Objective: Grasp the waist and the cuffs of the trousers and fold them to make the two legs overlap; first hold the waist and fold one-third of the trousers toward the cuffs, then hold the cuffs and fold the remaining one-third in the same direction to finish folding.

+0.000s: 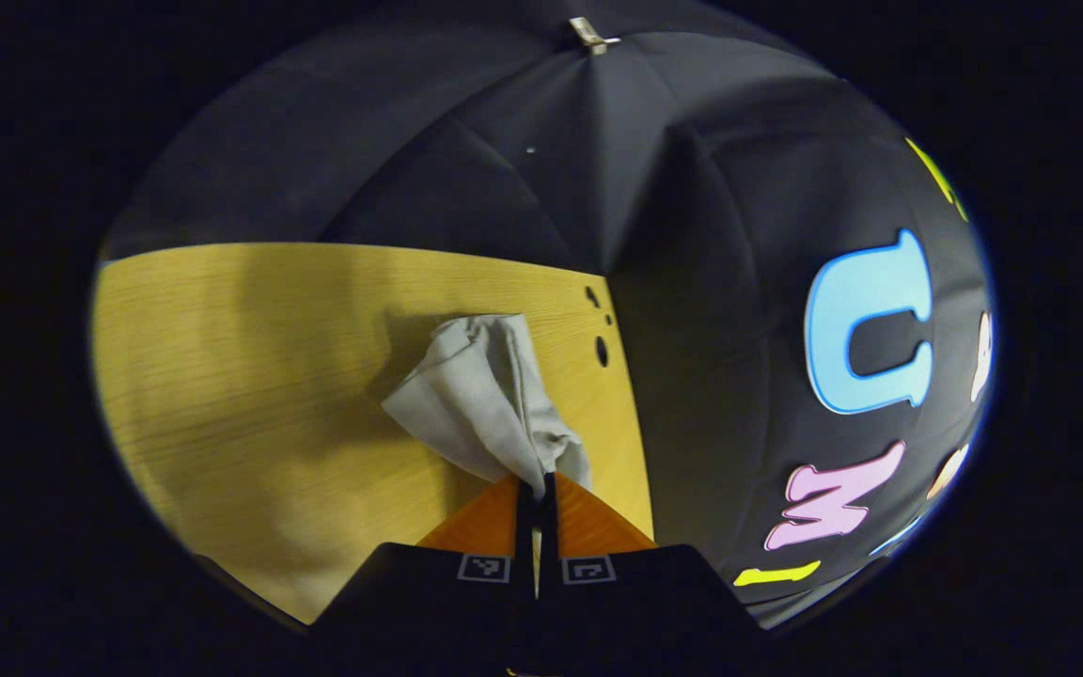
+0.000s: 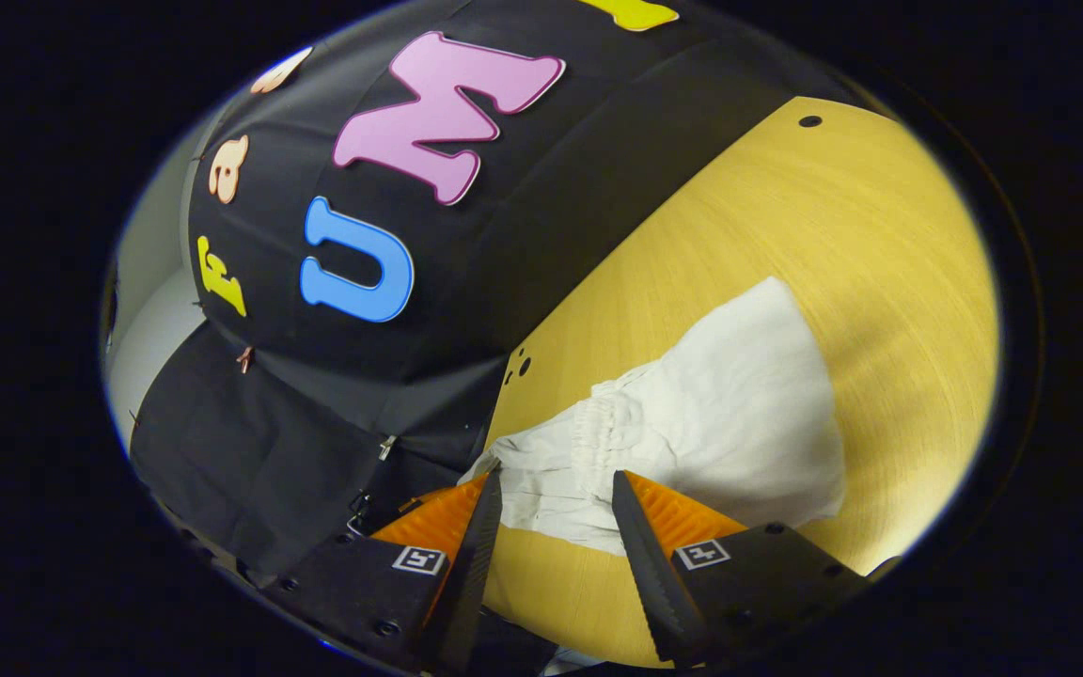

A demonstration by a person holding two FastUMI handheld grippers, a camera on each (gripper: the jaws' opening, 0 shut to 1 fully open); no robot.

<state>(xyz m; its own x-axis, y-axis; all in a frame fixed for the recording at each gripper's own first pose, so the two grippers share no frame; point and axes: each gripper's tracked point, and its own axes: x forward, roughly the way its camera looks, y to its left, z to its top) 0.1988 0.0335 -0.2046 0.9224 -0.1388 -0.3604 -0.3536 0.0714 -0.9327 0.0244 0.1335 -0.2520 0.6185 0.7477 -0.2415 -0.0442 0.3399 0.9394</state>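
Left hand-held gripper [image 1: 537, 489] pinches trousers [image 1: 485, 395] closed; right hand-held gripper [image 2: 556, 489] gapes (waistband just ahead).

Right gripper [image 2: 556, 489] agape over trousers [image 2: 711, 423]

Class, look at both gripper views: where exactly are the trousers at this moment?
The trousers lie on the wooden table near its wall-side edge, just beyond the open right gripper; the left gripper pinches one end.
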